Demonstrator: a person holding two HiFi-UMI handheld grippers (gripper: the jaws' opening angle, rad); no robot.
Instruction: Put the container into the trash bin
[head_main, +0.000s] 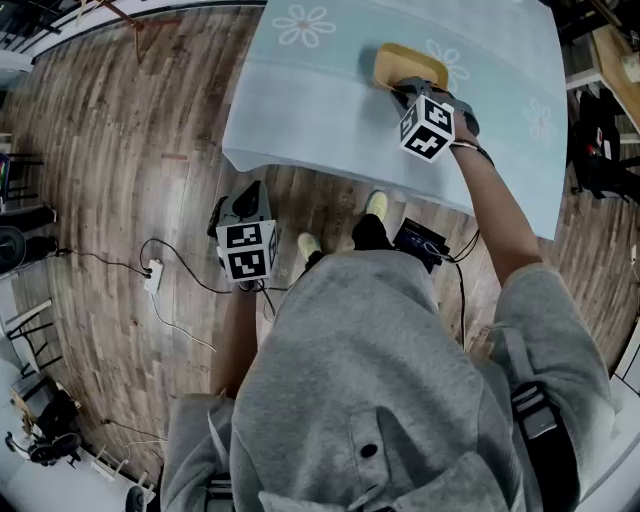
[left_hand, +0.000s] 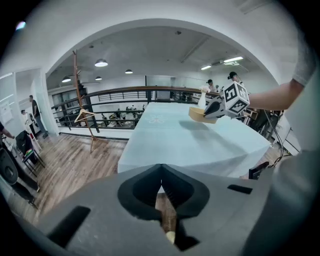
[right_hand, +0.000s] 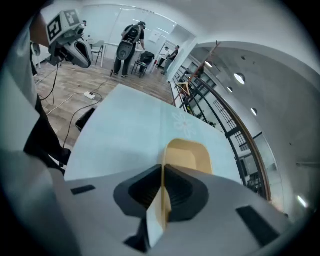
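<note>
Hovering over plank floor (left_hand: 75, 160), the left hand-held gripper (left_hand: 161, 186) is closed; the right (right_hand: 162, 192) pinches the container (right_hand: 187, 155) over tablecloth (right_hand: 130, 135).

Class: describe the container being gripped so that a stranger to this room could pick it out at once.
Find the large table under a pale blue cloth with white flower prints. Near its far side the right tool pinches the rim of the container. It is a tan open tub with rounded corners, unlike the flat white printed flowers around it.
</note>
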